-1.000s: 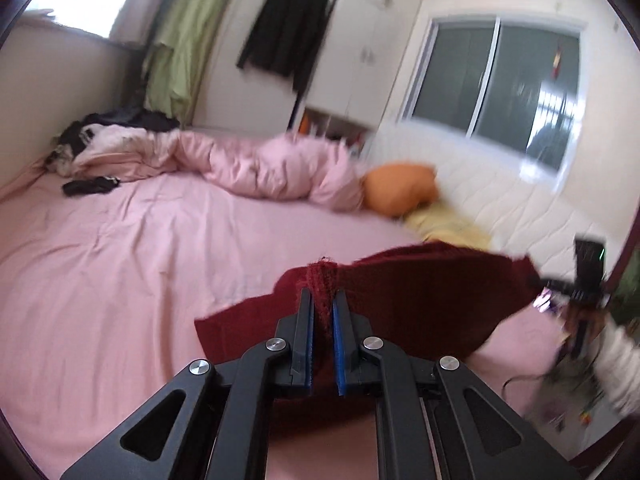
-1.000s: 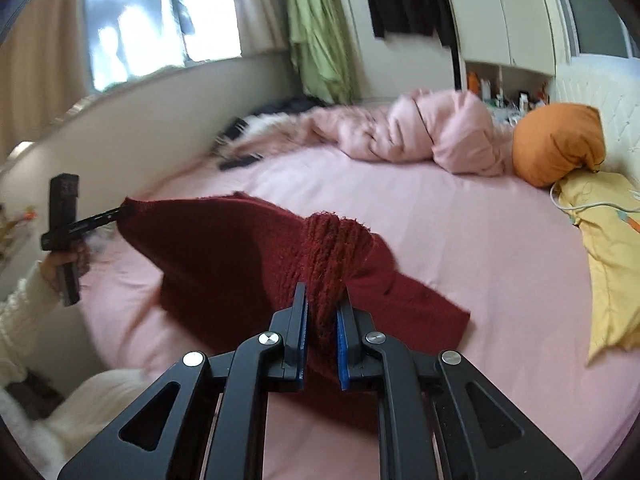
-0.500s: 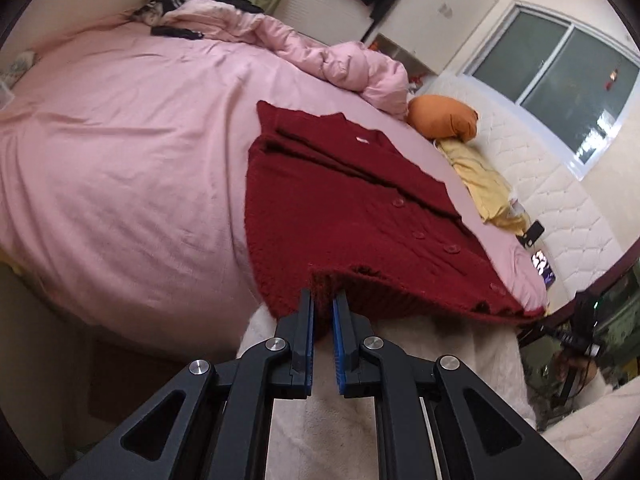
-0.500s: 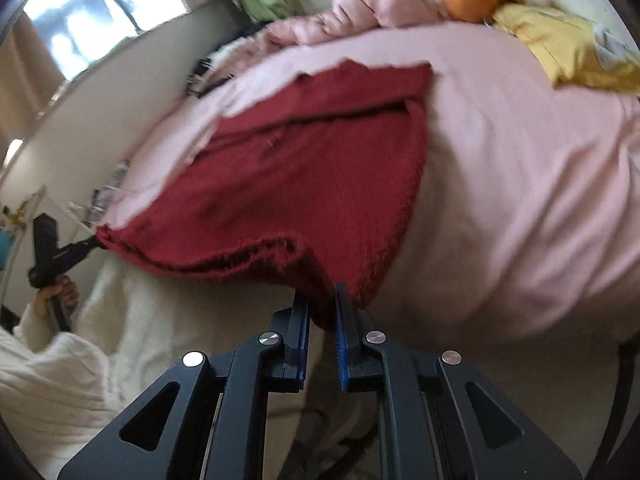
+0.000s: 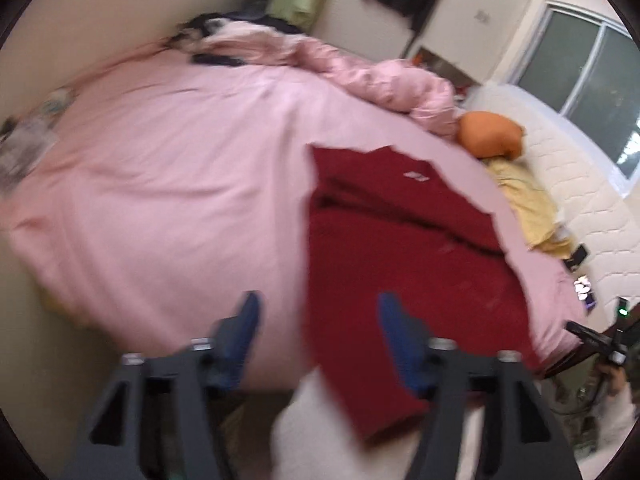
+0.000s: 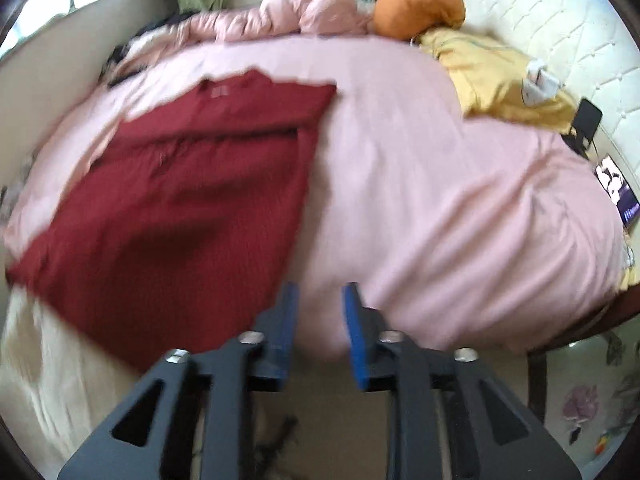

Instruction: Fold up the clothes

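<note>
Red cardigan (image 5: 404,248) lies spread flat on the pink bed (image 5: 180,184), hem hanging over the near edge. Left claw (image 5: 316,320) has just opened wide, pads clear of the knit. Right claw (image 6: 318,312) has just been opening too, nothing between its fingers.

Dark red knitted cardigan (image 5: 404,248) on plain pink bedsheet (image 5: 168,184); orange pillow (image 5: 490,134); yellow cloth (image 6: 496,76); blue-padded black fingers (image 6: 286,320)
</note>
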Tool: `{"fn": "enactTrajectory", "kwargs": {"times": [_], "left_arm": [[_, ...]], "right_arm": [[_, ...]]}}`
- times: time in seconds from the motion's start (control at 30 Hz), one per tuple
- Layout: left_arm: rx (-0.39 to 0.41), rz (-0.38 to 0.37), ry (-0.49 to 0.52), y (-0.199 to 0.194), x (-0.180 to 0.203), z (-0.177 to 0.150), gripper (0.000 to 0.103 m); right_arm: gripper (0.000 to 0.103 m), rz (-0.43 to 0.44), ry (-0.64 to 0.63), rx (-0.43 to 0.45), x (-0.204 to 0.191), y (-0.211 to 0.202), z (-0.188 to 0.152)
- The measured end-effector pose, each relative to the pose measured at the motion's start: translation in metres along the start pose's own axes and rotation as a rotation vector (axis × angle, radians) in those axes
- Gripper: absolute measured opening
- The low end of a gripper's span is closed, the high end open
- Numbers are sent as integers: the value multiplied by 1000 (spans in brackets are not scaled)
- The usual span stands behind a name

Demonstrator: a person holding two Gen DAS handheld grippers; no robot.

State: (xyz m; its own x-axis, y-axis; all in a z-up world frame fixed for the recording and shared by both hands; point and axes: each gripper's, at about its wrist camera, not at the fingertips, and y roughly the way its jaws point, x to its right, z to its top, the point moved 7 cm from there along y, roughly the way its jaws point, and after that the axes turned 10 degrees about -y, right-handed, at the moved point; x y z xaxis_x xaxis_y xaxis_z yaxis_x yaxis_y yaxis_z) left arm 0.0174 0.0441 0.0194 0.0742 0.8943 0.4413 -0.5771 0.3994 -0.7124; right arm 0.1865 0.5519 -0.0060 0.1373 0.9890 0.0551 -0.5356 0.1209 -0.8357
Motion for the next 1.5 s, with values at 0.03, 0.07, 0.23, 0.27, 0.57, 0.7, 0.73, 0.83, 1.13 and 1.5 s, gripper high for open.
{"fn": "enactTrajectory", "kwargs": {"times": [0.03,0.07,0.23,0.27,0.57,0.7,0.73,0.83,1.13,1.5], "left_arm": [[-23,-34,-2,14,23,9,80],[-40,-58,-3,23,39,15,80],[-43,-100,74,80,123,24,81],[-46,-73,100,89,131,20,81],[-105,123,171,151,122,-49,81],[-67,75,191,143,128,-49,81],[-77,74,176,145,126,-49,81],[-65,38,145,141,124,-46,81],[-60,-16,117,120,116,-53,81],[37,-92,-46,115,98,-45,81]], "right_arm": [[30,10,12,17,-8,5,21],[30,38,28,40,-22,9,43],[45,97,94,89,-97,24,121],[58,71,117,88,-112,27,131],[64,-65,205,162,-172,44,100],[64,-16,220,96,-170,62,90],[64,-14,229,87,-167,64,90],[64,12,235,70,-173,70,86],[64,118,72,33,-198,59,99],[64,186,-383,2,-225,111,237]]}}
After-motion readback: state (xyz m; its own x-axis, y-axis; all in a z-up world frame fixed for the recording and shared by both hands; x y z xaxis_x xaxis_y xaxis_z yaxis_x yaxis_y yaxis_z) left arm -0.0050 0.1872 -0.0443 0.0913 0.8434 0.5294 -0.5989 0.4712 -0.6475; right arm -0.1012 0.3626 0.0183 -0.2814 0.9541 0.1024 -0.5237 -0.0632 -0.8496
